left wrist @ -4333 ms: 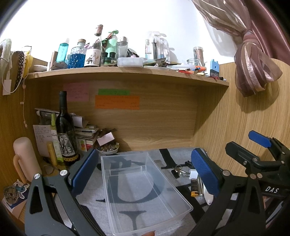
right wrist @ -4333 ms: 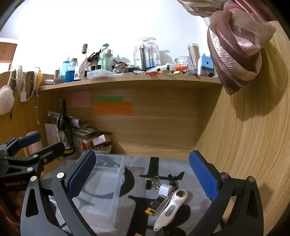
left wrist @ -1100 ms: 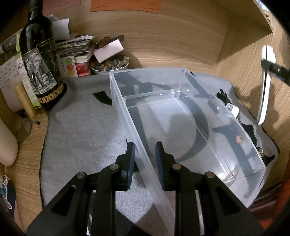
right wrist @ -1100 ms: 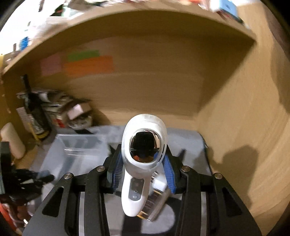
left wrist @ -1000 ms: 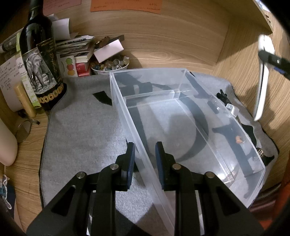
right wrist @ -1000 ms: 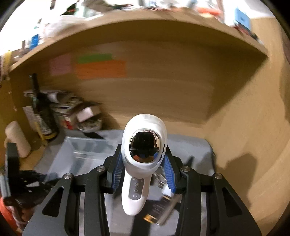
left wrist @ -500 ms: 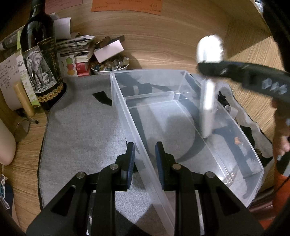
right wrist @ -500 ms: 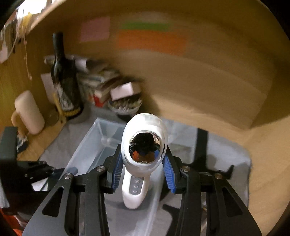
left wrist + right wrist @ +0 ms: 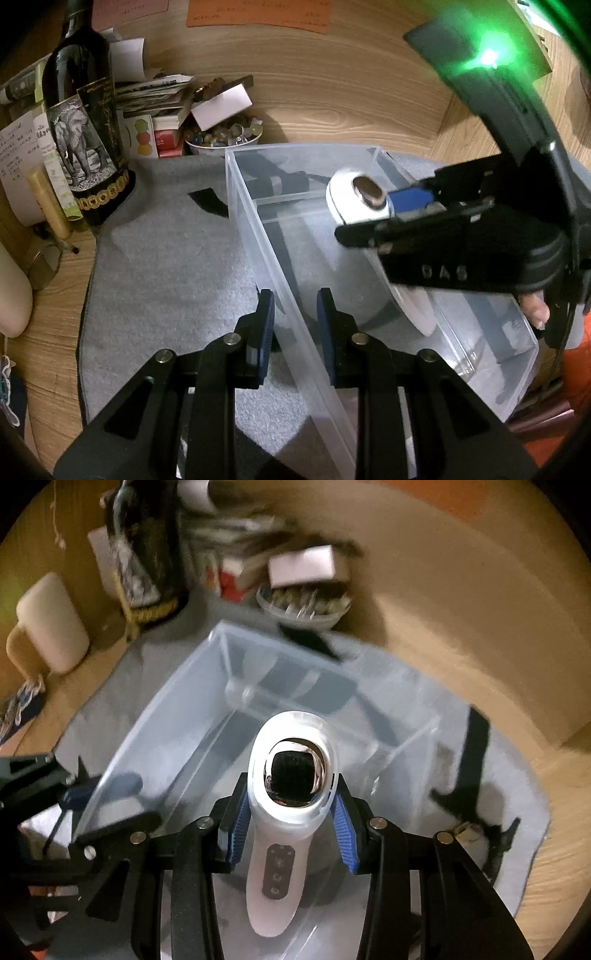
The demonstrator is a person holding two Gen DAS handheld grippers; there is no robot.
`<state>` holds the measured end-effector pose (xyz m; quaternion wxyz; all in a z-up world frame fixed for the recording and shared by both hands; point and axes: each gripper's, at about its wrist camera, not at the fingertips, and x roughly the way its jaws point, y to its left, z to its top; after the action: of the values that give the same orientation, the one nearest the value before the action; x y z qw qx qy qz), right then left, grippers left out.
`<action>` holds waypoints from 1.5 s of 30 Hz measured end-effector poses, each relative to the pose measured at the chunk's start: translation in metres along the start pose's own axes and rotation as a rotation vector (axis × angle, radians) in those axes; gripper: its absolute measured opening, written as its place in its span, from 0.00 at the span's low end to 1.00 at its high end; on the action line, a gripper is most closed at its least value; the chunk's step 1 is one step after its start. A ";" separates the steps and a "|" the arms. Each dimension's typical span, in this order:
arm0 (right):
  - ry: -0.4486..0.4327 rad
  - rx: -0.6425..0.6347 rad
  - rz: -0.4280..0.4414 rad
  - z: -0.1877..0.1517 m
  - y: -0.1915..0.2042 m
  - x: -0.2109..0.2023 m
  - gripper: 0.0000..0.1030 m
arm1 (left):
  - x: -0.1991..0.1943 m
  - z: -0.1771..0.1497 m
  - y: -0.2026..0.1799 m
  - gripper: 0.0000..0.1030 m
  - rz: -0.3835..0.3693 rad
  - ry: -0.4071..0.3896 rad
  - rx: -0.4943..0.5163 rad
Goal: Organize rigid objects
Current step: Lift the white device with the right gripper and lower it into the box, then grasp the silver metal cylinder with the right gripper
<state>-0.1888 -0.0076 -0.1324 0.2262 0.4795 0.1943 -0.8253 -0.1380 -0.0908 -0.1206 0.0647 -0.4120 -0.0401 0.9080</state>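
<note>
A clear plastic bin (image 9: 255,221) (image 9: 177,716) lies on a grey mat (image 9: 162,258). My left gripper (image 9: 294,325) is shut on the bin's left wall, one finger on each side. My right gripper (image 9: 291,823) is shut on a white handheld device with a chrome head (image 9: 291,775) and holds it over the inside of the bin. The device (image 9: 354,195) also shows in the left wrist view, above the bin's far half, with the right gripper (image 9: 402,206) around it. The view is blurred by motion in the right wrist frame.
A dark wine bottle (image 9: 86,125) stands at the mat's back left, beside papers and a bowl of small stones (image 9: 221,134). A cream cylinder (image 9: 51,624) stands left. Small black items and keys (image 9: 469,827) lie on the mat right of the bin. Wooden walls close the back and right.
My right gripper has carried the white device leftward and down, from beside the bin to over its inside. My left gripper has stayed shut on the bin's wall.
</note>
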 end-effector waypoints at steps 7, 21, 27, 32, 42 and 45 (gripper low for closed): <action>-0.082 -0.009 -0.045 -0.007 0.001 -0.020 0.59 | -0.001 0.001 0.001 0.23 0.004 -0.004 0.009; -0.293 0.153 -0.256 -0.041 -0.055 -0.096 0.80 | 0.001 0.002 0.003 0.23 0.002 0.000 0.012; -0.276 0.273 -0.336 -0.076 -0.093 -0.108 0.81 | 0.004 0.002 0.006 0.23 -0.002 0.004 0.013; -0.206 0.366 -0.359 -0.105 -0.116 -0.093 0.81 | 0.003 0.000 0.006 0.23 -0.003 0.005 0.012; 0.016 0.486 -0.313 -0.156 -0.149 -0.035 0.79 | -0.004 -0.010 0.001 0.24 -0.004 0.011 0.024; 0.040 0.497 -0.279 -0.161 -0.155 -0.026 0.66 | -0.005 -0.011 0.000 0.24 -0.003 0.011 0.020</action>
<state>-0.1510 0.2115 -0.1681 -0.0180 0.5053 0.0547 -0.8610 -0.1268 -0.0917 -0.1243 0.0706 -0.4161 -0.0312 0.9061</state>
